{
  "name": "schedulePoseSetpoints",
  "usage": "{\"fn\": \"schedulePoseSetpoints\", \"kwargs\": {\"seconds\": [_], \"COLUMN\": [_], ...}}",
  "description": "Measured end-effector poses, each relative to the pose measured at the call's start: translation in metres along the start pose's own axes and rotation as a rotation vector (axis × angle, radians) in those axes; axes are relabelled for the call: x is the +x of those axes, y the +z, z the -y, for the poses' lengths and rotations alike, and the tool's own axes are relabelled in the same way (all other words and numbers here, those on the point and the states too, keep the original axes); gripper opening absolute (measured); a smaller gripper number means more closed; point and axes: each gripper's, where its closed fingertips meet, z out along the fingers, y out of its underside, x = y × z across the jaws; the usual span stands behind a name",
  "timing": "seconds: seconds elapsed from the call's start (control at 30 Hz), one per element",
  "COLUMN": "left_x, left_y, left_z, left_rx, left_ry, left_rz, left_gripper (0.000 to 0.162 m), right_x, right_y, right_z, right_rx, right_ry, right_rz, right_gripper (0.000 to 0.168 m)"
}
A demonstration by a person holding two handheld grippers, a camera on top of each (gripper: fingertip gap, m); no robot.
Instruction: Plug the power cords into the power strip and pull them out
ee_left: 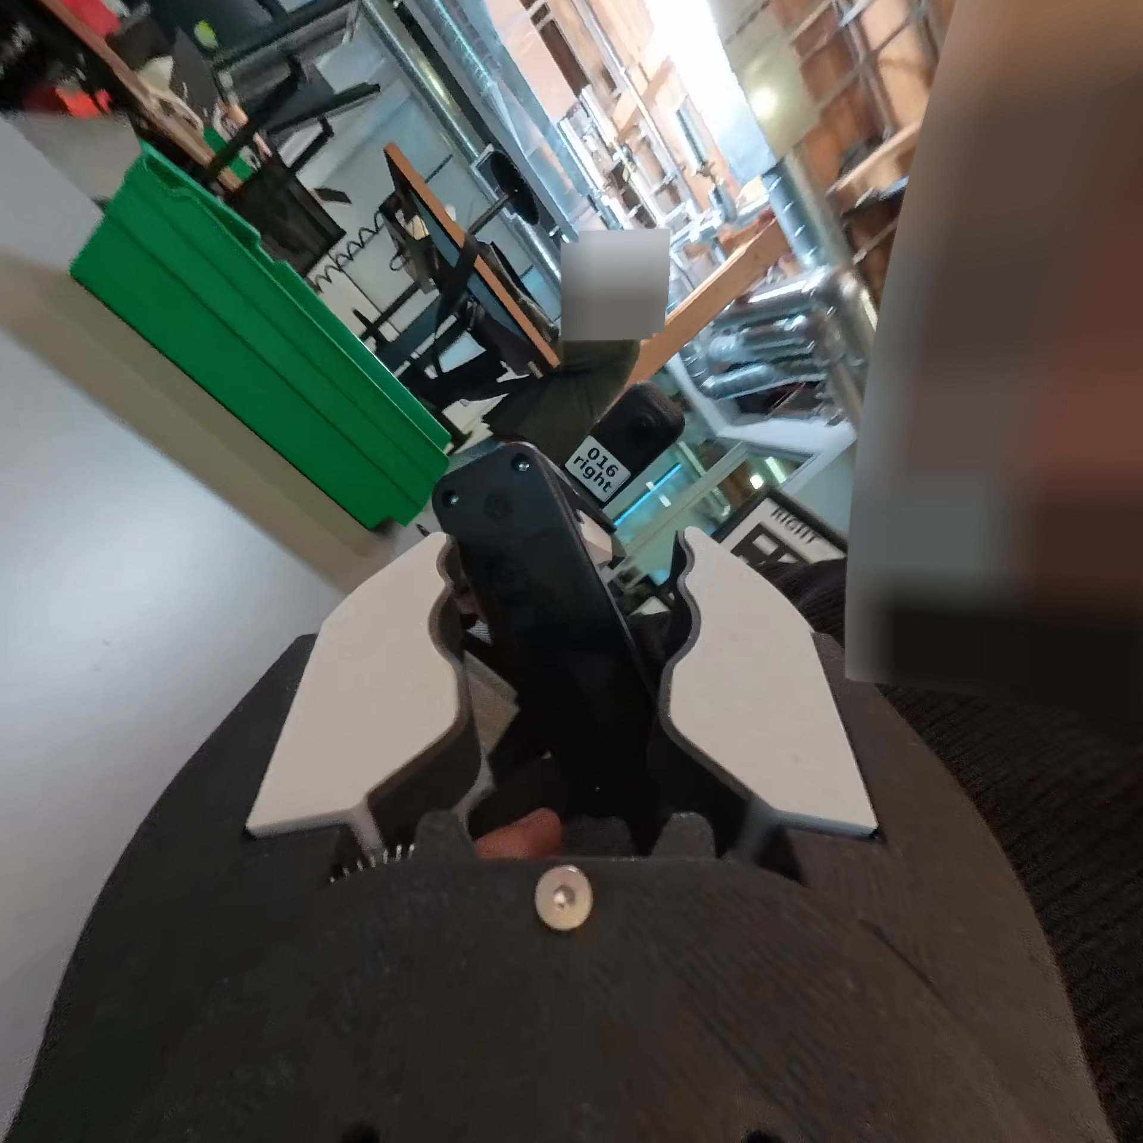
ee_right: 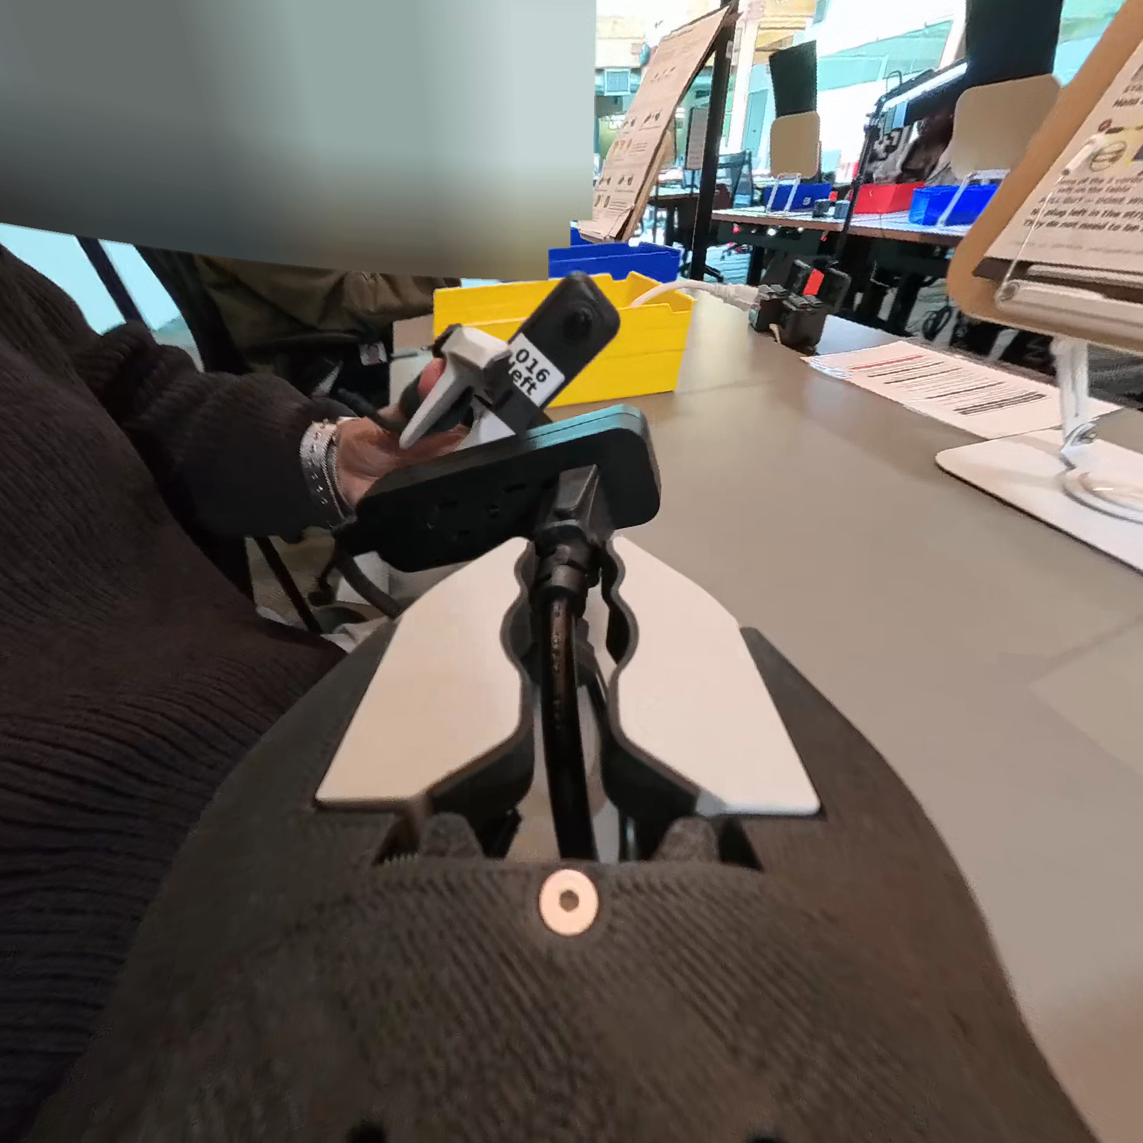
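Right claw (ee_right: 566, 575) pinched the plug (ee_right: 572, 501), dead ahead against the power strip (ee_right: 495, 488); left claw (ee_left: 566, 556) clamped that strip lengthwise.

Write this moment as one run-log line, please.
left gripper: shut on strip | right gripper: shut on plug | plug at strip socket, seating unclear | both above table

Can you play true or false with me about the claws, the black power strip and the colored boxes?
1. The right claw grips a black cord. True.
2. The power strip lies flat on the table. False: it is held up in the air by the left claw.
3. The box behind the strip is yellow. True.
4. The left wrist view shows a red box. False: that box is green.
5. A plug meets the strip. True.
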Motion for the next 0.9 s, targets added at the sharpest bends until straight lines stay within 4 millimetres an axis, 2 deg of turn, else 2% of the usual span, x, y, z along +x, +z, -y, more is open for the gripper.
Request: {"fn": "schedulePoseSetpoints", "kwargs": {"seconds": [0.03, 0.2, 0.33, 0.43, 0.5, 0.63, 0.7, 0.83, 0.9], "left_x": [0.002, 0.006, 0.009, 0.014, 0.012, 0.007, 0.005, 0.006, 0.001], "left_y": [0.000, -0.002, -0.002, -0.003, -0.005, -0.005, -0.004, -0.001, 0.002], "left_z": [0.001, -0.002, -0.010, -0.014, -0.015, -0.018, -0.018, -0.013, -0.015], "left_rx": [-0.008, -0.061, -0.119, -0.152, -0.173, -0.195, -0.188, -0.121, -0.116], "left_ry": [0.054, 0.217, 0.280, 0.333, 0.376, 0.344, 0.278, 0.049, -0.006], "left_rz": [0.012, 0.035, 0.012, -0.002, 0.023, 0.034, 0.027, -0.035, -0.022], "left_gripper": [0.062, 0.044, 0.022, 0.000, 0.000, 0.000, 0.010, 0.056, 0.071], "right_x": [0.000, -0.002, -0.009, -0.012, -0.013, -0.014, -0.013, -0.013, -0.016], "right_y": [-0.001, -0.003, -0.005, -0.006, -0.006, -0.006, -0.007, -0.007, -0.006], "right_z": [0.000, 0.002, 0.001, 0.001, 0.002, 0.000, 0.001, 0.001, 0.001], "right_rx": [0.005, 0.017, -0.009, -0.016, -0.014, -0.016, -0.010, -0.006, -0.010], "right_ry": [0.020, 0.085, 0.113, 0.130, 0.141, 0.152, 0.152, 0.136, 0.123], "right_rz": [0.011, 0.076, 0.142, 0.168, 0.182, 0.193, 0.190, 0.189, 0.194], "right_gripper": [0.020, 0.020, 0.020, 0.020, 0.020, 0.020, 0.020, 0.020, 0.020]}}
